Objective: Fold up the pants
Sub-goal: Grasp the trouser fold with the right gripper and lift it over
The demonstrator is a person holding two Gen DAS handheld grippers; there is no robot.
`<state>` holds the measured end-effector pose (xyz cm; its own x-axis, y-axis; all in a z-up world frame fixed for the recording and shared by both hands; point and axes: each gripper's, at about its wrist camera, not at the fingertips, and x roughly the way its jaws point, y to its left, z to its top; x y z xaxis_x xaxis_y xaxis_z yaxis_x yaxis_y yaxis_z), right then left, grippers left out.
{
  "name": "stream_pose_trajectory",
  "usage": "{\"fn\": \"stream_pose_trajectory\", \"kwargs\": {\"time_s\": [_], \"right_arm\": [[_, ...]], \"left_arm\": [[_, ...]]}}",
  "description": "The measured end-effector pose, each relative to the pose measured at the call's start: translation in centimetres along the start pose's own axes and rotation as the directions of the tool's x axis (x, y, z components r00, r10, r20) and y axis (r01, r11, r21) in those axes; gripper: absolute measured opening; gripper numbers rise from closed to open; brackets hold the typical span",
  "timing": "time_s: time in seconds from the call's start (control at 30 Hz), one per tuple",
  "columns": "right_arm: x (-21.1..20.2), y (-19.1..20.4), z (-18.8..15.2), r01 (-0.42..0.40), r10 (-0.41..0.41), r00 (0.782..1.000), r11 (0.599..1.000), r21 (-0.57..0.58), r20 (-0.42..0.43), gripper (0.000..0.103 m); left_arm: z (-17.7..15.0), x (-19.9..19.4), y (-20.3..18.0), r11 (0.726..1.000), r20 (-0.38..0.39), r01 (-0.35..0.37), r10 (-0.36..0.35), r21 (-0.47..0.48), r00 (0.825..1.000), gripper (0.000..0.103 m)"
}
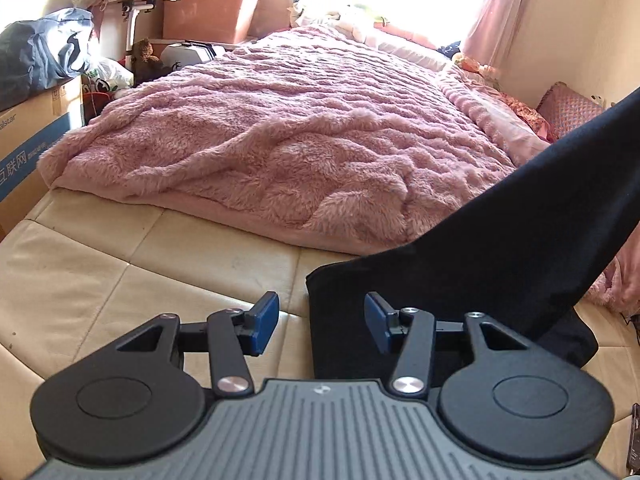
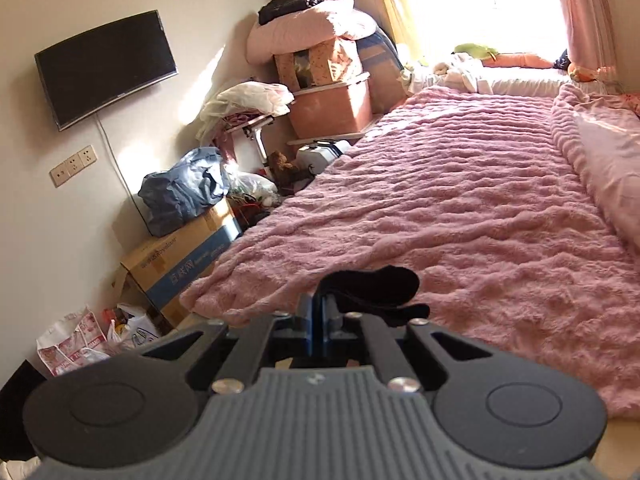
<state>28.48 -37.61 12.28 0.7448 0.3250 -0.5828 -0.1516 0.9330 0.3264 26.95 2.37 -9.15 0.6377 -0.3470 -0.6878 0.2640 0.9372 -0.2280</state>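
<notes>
The black pants (image 1: 500,240) hang in a taut band from the upper right down to the cream mattress (image 1: 120,272), where their lower end lies flat. My left gripper (image 1: 322,326) is open, low over the mattress, its right blue pad over the pants' left edge. My right gripper (image 2: 318,312) is shut on a bunched part of the black pants (image 2: 376,286) and holds it up above the pink blanket (image 2: 460,200).
A fluffy pink blanket (image 1: 280,132) covers most of the bed. Cardboard boxes (image 1: 28,144), bags and a plastic bin (image 1: 208,12) are stacked along the left side. A wall TV (image 2: 106,66) hangs on the left. A window and pink curtain stand at the far end.
</notes>
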Motion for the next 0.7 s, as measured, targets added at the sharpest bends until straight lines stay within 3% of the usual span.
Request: {"fn": "stream_pose_trajectory", "kwargs": {"time_s": [0.1,0.27,0.43,0.6,0.7], "right_arm": [[-0.3,-4.9,-1.1,0.053,-0.051,0.997,0.998,0.033,-0.058,0.000],[1.5,-14.4,-5.8,0.114,-0.091,0.978,0.987,0.115,-0.186,0.000],[6.4,-23.8,-13.4,0.194,-0.098,0.930,0.950,0.245,-0.354,0.000],[9.6,-29.4,-20.0,0.285,-0.093,0.868,0.898,0.336,-0.488,0.000],[10.1,-30.7,-21.0,0.301,-0.074,0.860,0.872,0.386,-0.504,0.000]], "left_arm": [[-0.2,1.9,-2.0,0.999,-0.032,0.017,-0.016,0.031,0.999,0.058],[-1.4,6.3,-4.8,0.996,-0.108,0.022,-0.012,0.083,0.994,0.056],[-3.4,10.1,-6.2,0.993,-0.187,0.013,0.009,0.119,0.982,0.049],[-5.0,11.5,-5.6,0.992,-0.230,-0.015,0.044,0.123,0.972,0.045],[-5.3,11.4,-5.4,0.992,-0.222,-0.009,0.036,0.123,0.974,0.045]]}}
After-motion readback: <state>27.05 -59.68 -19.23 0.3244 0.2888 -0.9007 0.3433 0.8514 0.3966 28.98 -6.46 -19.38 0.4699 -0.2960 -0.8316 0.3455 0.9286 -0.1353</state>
